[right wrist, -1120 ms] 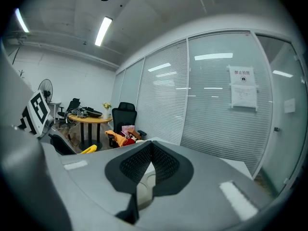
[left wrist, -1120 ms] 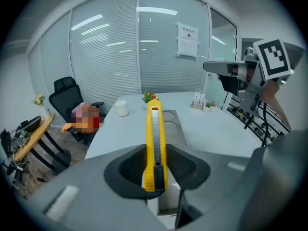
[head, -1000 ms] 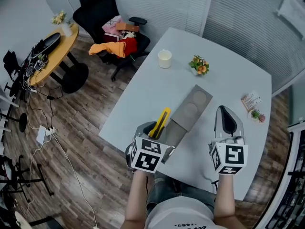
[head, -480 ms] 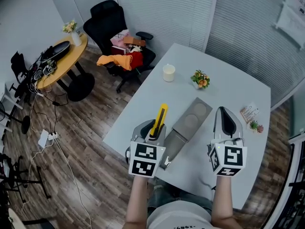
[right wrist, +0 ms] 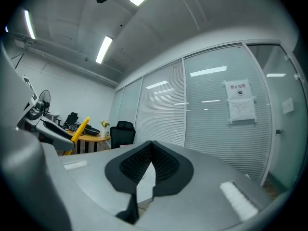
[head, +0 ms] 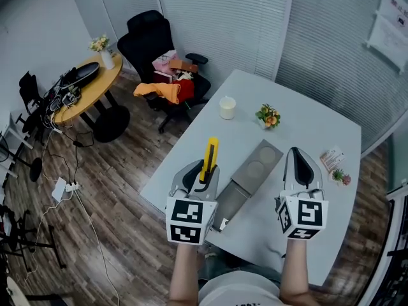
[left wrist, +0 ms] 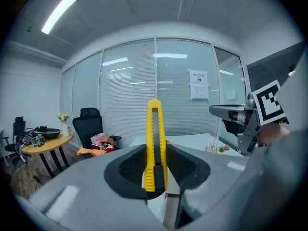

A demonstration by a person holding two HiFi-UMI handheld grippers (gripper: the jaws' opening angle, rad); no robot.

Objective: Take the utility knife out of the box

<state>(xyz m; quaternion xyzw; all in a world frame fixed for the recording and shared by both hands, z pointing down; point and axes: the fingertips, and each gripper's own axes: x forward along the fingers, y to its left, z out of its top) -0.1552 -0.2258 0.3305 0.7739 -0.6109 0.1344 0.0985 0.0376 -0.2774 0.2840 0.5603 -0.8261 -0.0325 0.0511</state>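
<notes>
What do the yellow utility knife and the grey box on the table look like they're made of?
Utility knife: glossy yellow plastic by its even shine, with a black slider strip and a ridged lower end; no blade shows.
Box: matte grey with two round pressed recesses, so possibly cardboard or moulded plastic; the look leaves it open.

The utility knife's (left wrist: 154,143) lower end was hidden inside the left tongs' (left wrist: 155,153) grip, and those tongs covered the box's (head: 256,163) near corner.

Yellow utility knife (head: 209,158), black slider, stands upright, clamped in left gripper (head: 199,174) jaws, frame centre, out of box. Grey oblong box (head: 255,164) lies flat just right of it, two round recesses showing.
</notes>
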